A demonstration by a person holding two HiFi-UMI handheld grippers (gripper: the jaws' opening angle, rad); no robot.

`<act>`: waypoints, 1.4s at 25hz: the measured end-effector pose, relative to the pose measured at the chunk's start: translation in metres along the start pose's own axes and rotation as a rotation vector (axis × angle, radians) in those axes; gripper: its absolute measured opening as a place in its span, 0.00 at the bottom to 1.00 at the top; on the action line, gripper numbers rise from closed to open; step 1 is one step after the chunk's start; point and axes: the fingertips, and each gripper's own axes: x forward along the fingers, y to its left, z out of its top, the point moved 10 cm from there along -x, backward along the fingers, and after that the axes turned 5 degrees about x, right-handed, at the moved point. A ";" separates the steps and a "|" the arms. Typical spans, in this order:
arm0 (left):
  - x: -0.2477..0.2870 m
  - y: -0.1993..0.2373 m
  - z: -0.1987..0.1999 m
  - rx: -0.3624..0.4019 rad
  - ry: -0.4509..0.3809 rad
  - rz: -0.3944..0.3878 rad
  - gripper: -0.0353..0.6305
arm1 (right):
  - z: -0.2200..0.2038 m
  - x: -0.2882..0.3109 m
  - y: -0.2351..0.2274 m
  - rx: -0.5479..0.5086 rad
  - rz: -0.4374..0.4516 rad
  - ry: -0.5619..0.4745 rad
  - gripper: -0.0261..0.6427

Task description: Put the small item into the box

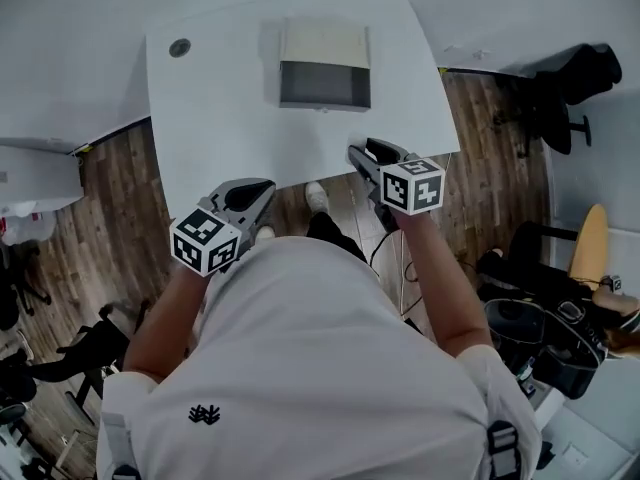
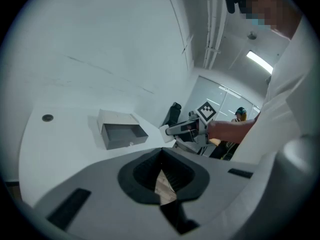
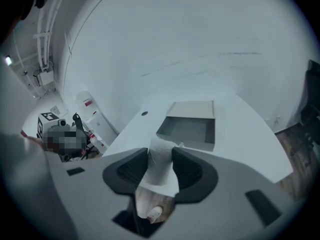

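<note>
The box (image 1: 325, 68) lies open at the far middle of the white table (image 1: 220, 118), its grey inside showing and its cream lid folded back; it also shows in the left gripper view as the box (image 2: 122, 133) and in the right gripper view as the box (image 3: 190, 129). My right gripper (image 1: 358, 153) hovers at the table's near edge, shut on a small white item (image 3: 159, 166) that stands between its pads. From the left gripper view the item (image 2: 165, 131) sticks out of the right gripper's tip. My left gripper (image 1: 266, 190) hangs below the table's near edge, shut and empty, wooden floor behind it.
A round cable hole (image 1: 179, 47) sits at the table's far left corner. Dark office chairs (image 1: 570, 78) and a yellow chair (image 1: 590, 243) stand on the wooden floor to the right. White walls close in behind the table.
</note>
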 end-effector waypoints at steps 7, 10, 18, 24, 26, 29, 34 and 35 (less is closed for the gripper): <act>0.016 0.013 0.041 -0.025 -0.075 0.156 0.06 | 0.071 0.063 -0.034 -0.097 0.084 0.083 0.28; 0.023 0.017 0.051 -0.048 -0.084 0.240 0.06 | 0.093 0.097 -0.054 -0.097 0.111 0.134 0.28; 0.016 0.018 0.049 -0.140 -0.108 0.419 0.06 | 0.107 0.171 -0.087 -0.058 0.082 0.280 0.28; 0.013 0.016 0.047 -0.156 -0.111 0.490 0.06 | 0.102 0.200 -0.097 -0.051 0.042 0.380 0.28; 0.010 0.016 0.046 -0.153 -0.114 0.510 0.06 | 0.101 0.208 -0.098 -0.047 0.027 0.406 0.28; 0.005 0.015 0.046 -0.160 -0.117 0.522 0.06 | 0.098 0.214 -0.101 -0.032 0.010 0.444 0.28; 0.002 0.016 0.046 -0.144 -0.096 0.524 0.06 | 0.093 0.221 -0.108 0.033 -0.012 0.498 0.29; 0.001 0.016 0.047 -0.133 -0.092 0.527 0.06 | 0.092 0.223 -0.109 0.042 -0.015 0.504 0.29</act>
